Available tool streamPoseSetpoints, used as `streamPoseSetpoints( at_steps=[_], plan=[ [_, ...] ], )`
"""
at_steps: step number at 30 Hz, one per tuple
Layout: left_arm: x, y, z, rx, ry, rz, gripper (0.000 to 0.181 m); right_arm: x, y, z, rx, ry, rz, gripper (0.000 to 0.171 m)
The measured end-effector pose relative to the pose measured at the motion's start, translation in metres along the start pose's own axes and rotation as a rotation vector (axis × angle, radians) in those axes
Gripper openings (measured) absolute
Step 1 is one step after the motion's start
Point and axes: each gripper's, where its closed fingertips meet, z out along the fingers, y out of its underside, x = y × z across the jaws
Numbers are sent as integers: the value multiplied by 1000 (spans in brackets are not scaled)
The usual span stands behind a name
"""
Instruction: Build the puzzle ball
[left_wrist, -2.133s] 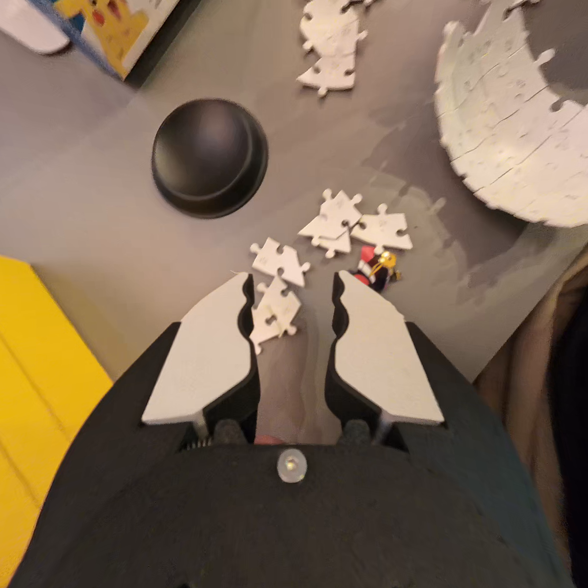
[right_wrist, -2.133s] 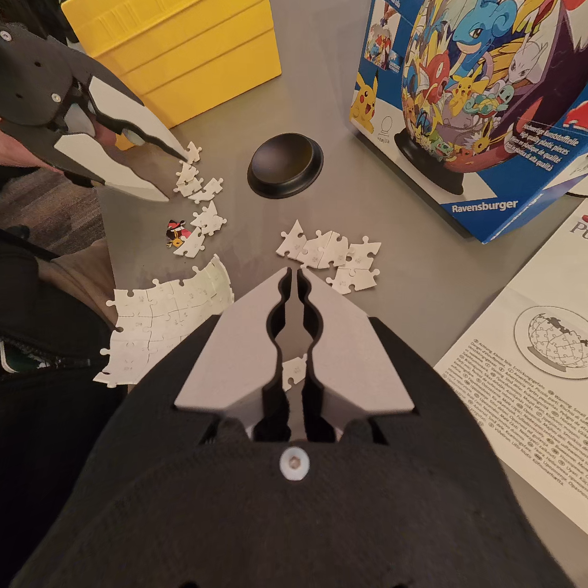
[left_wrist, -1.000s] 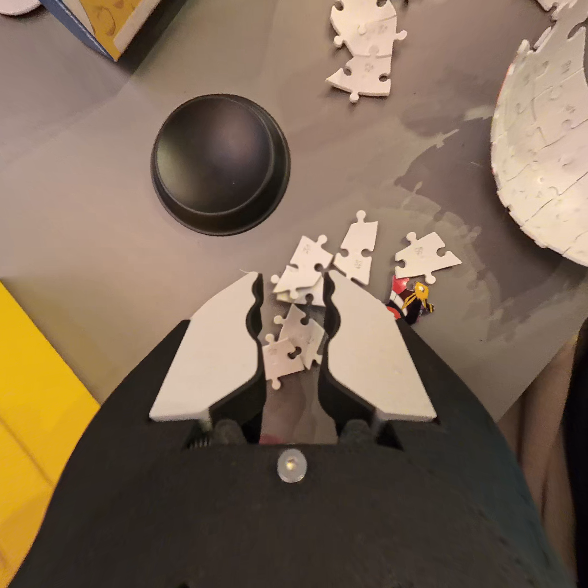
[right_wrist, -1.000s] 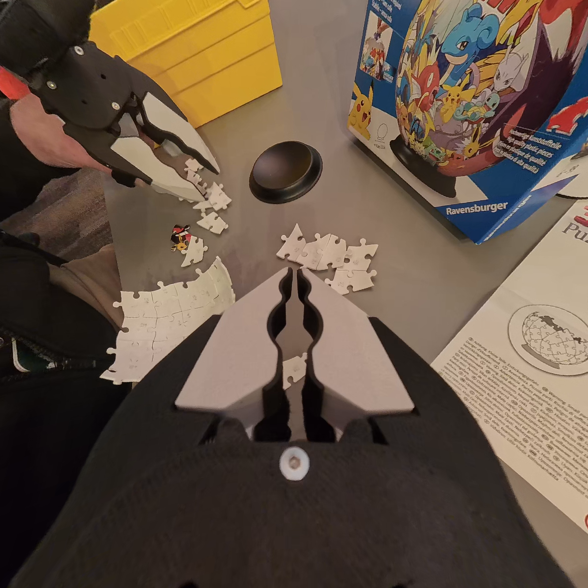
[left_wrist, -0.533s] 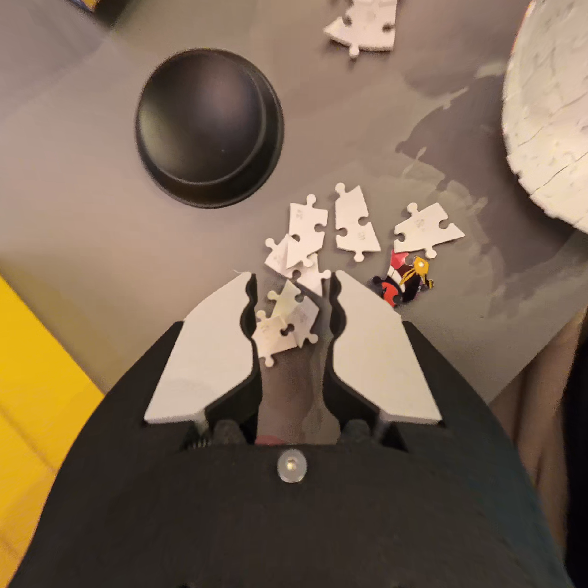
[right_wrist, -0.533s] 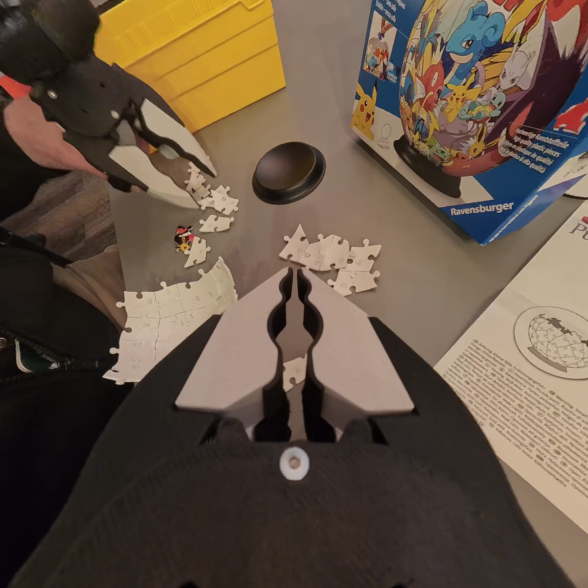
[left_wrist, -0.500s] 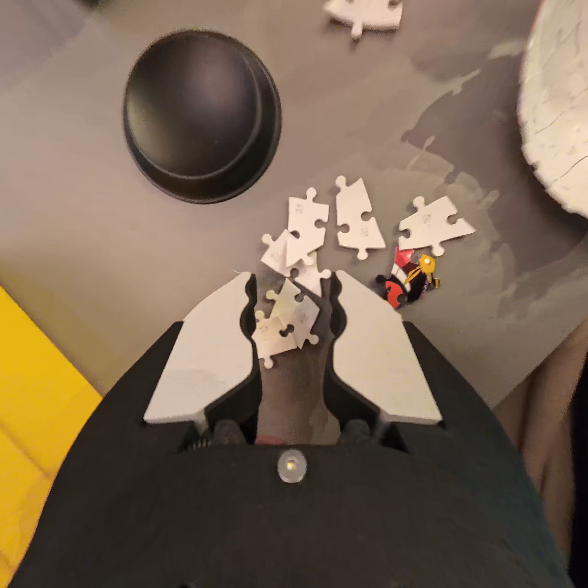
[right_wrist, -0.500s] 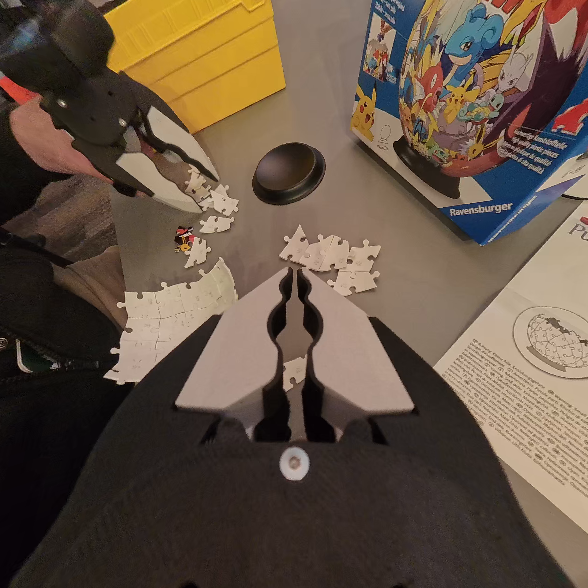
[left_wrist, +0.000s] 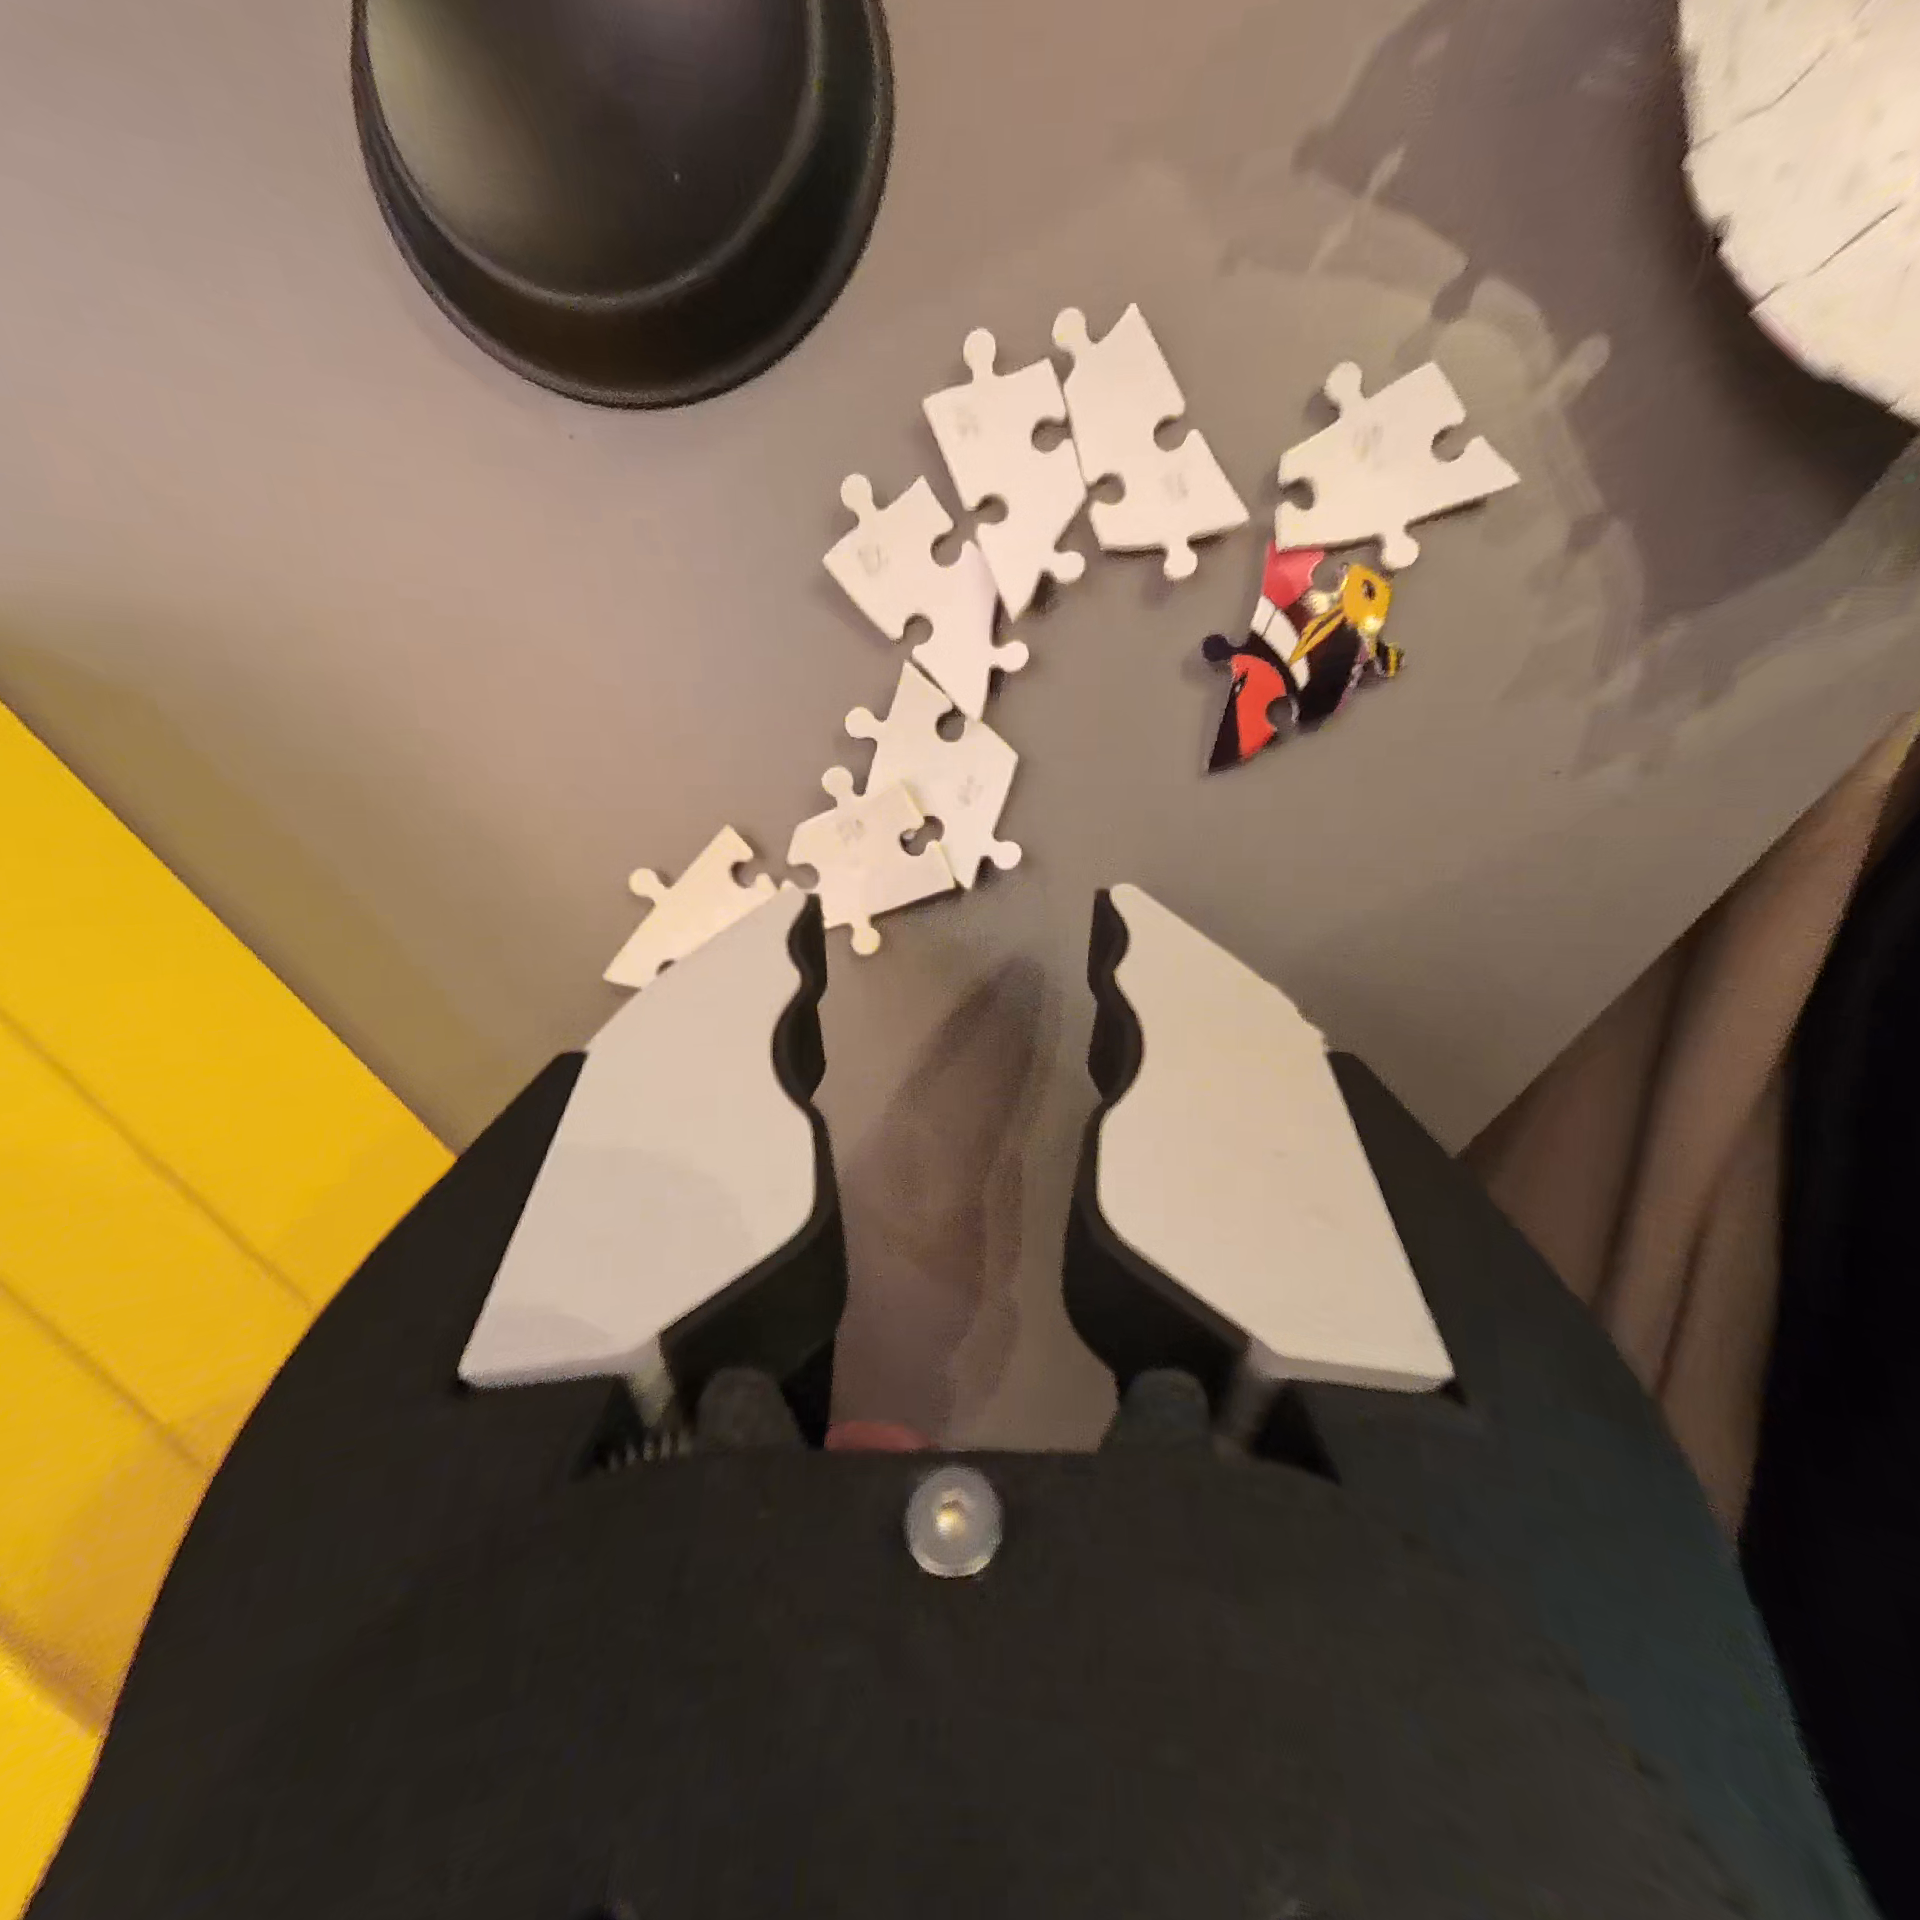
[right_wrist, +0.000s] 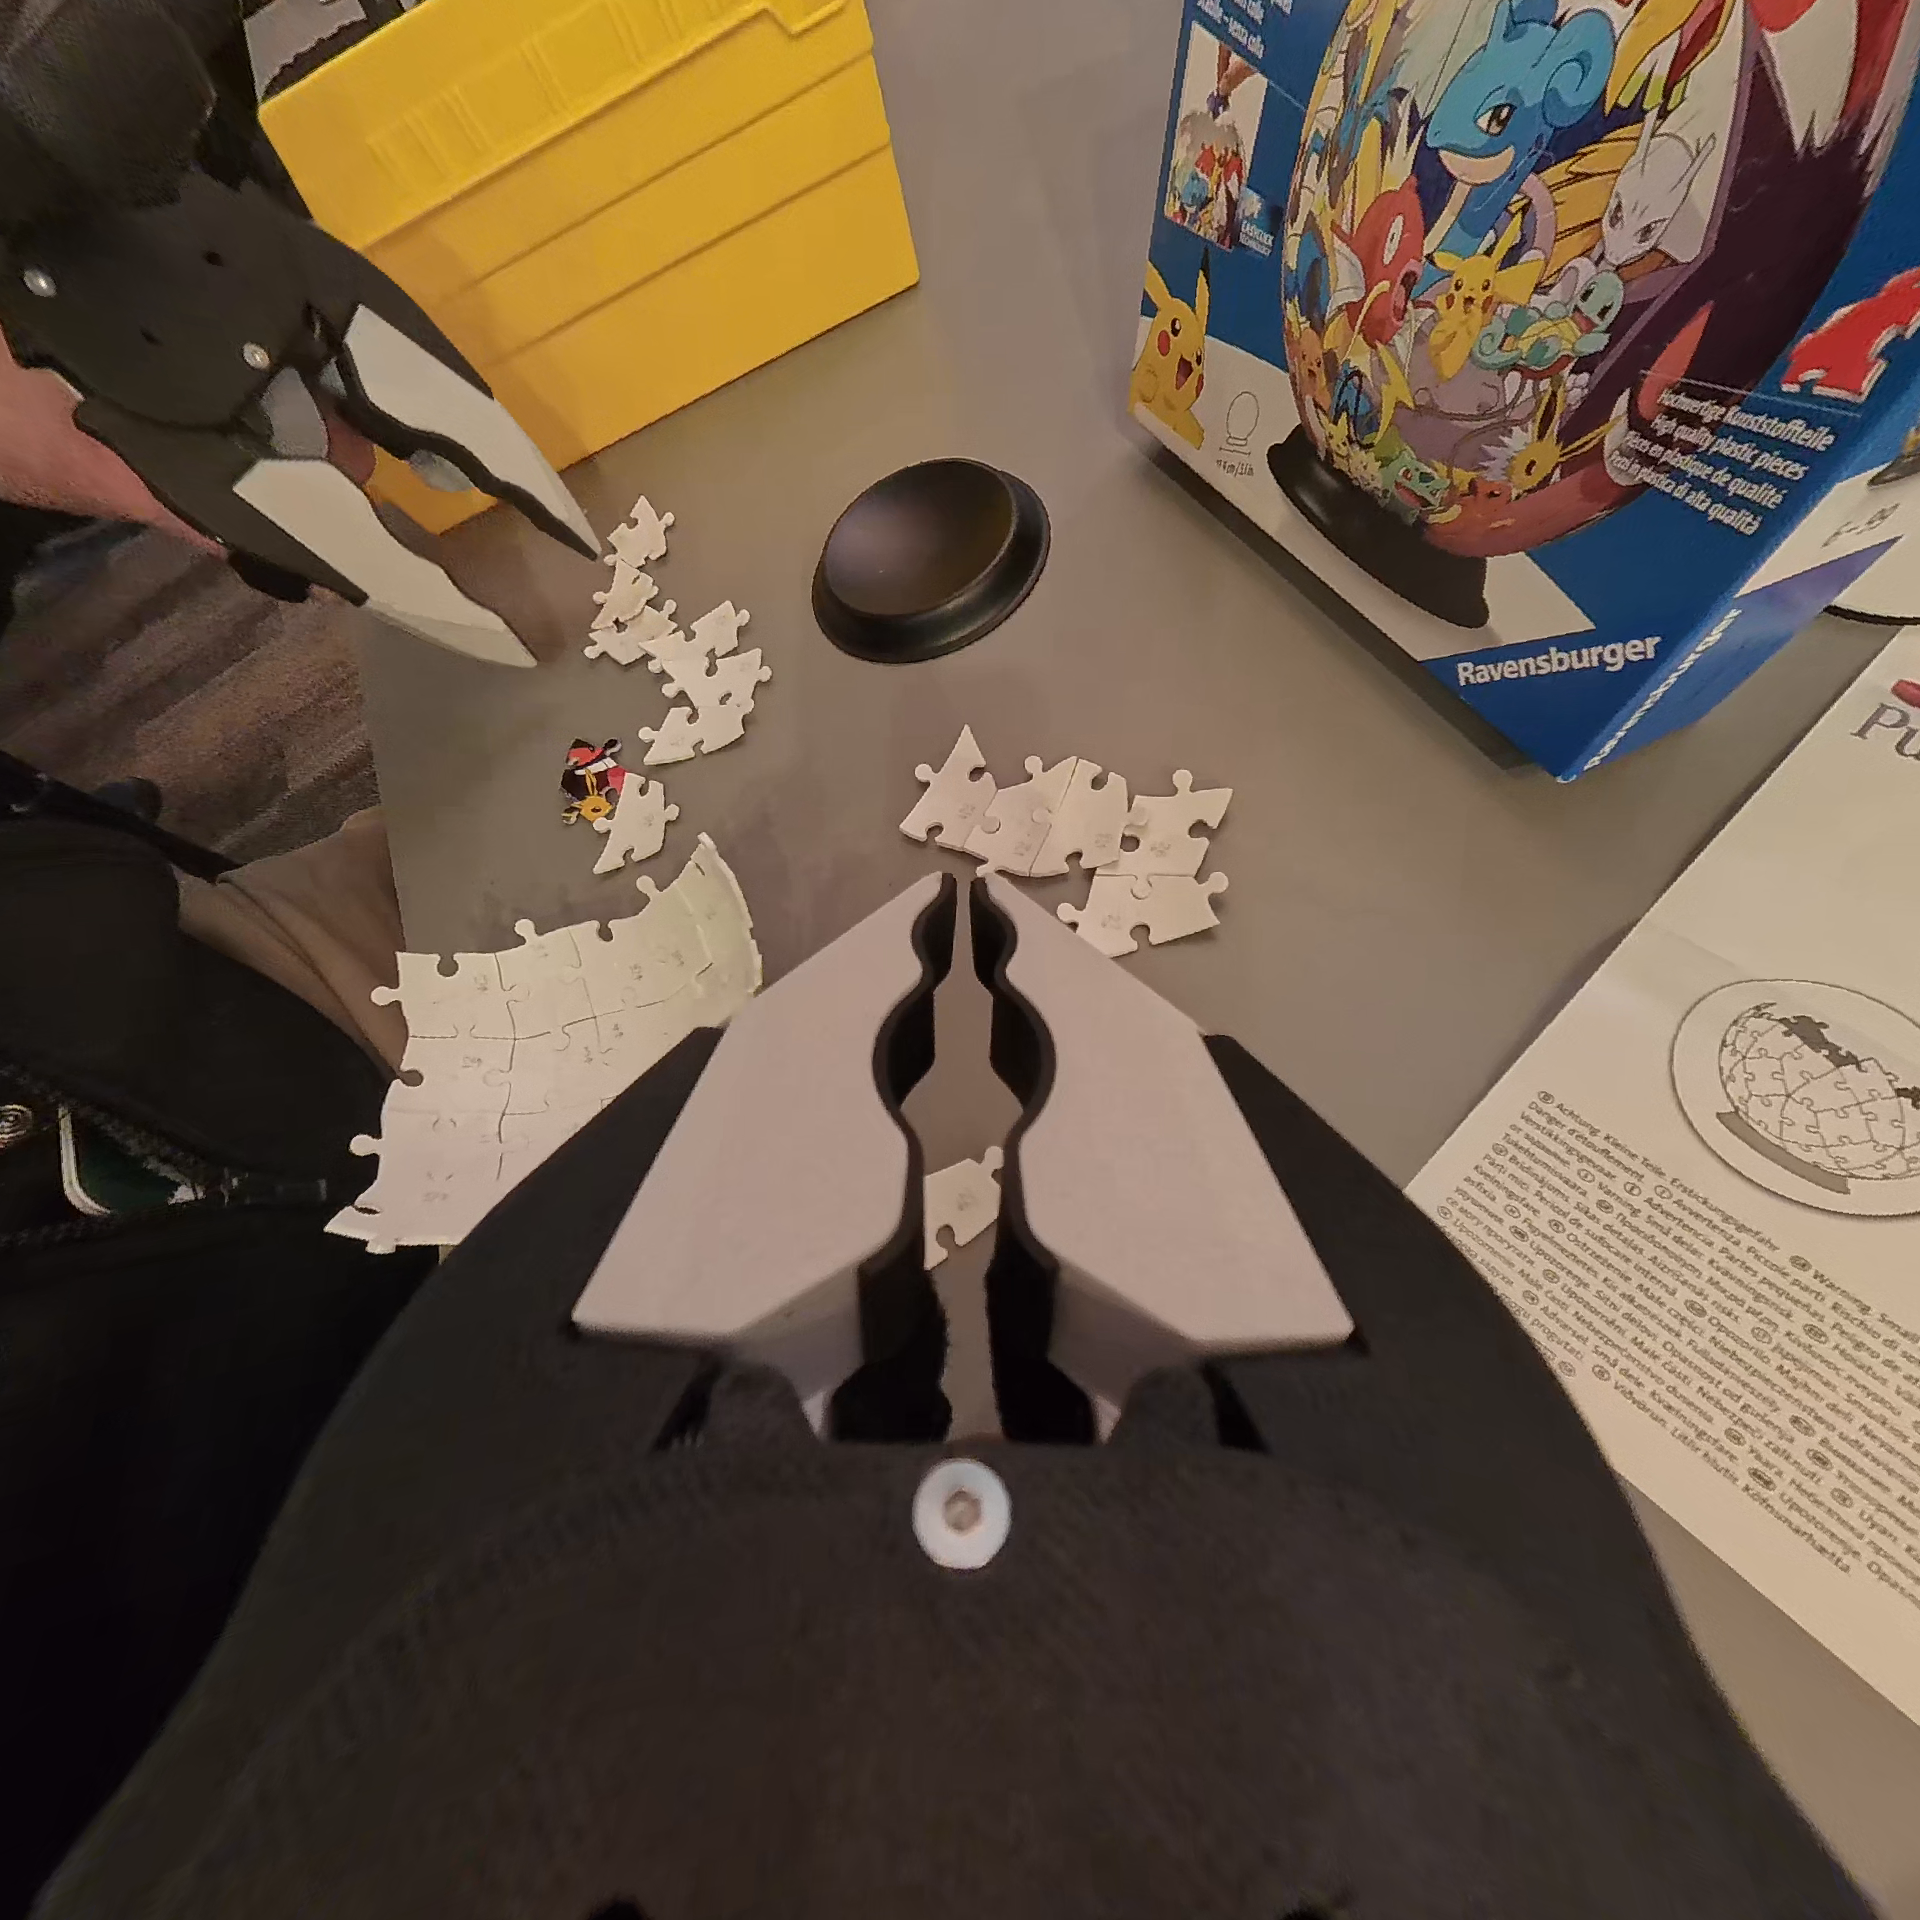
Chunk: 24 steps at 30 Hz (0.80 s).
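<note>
My left gripper (left_wrist: 956, 912) is open and empty, low over the grey table. Several loose white puzzle pieces (left_wrist: 904, 571) lie just beyond its tips, one beside the left fingertip. A colourful piece (left_wrist: 1299, 665) lies face up to their right. The curved, partly built ball shell (right_wrist: 540, 1039) lies white side up at the table's near-left edge. My right gripper (right_wrist: 961, 885) is shut and empty above the table; a white piece (right_wrist: 961, 1205) on the table shows through its gap. A joined cluster of white pieces (right_wrist: 1081, 831) lies just past its tips. My left gripper also shows in the right wrist view (right_wrist: 566, 608).
A black round stand (right_wrist: 925, 551) sits mid-table and also shows in the left wrist view (left_wrist: 623, 177). A yellow bin (right_wrist: 623, 208) stands at the back left, the puzzle box (right_wrist: 1558, 312) at the back right, an instruction sheet (right_wrist: 1714, 1195) at the right. A person's clothing borders the table edge. Measured from the fingertips, the colourful piece (left_wrist: 1299, 665) is 6 centimeters or so from the left gripper and 20 centimeters from the right. The right camera catches it too, in the right wrist view (right_wrist: 586, 775).
My left gripper has opened wider and drawn back. The pieces that lay between its fingers now lie spread ahead of its tips. My right gripper has stayed shut and nearly still.
</note>
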Motion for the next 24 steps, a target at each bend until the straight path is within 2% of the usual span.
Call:
streamPoseSetpoints(
  at_steps=[4, 12, 17, 20, 24],
  plan=[
    [6, 6, 13, -23, 0, 0, 52, -1, 1, 1, -6, 0, -1, 1],
    [4, 12, 7, -28, 0, -20, 54, 2, 7, -16, -63, -12, -28, 1],
    [12, 0, 4, 34, -20, 21, 52, -11, 37, -25, -226, -89, -90, 6],
    [17, -1, 10, 13, -21, 48, 54, -21, 53, -18, -285, -123, -148, 13],
    [26, -11, 13, 44, -13, 83, 54, 1, 79, -20, -419, -12, -209, 16]
  ],
)
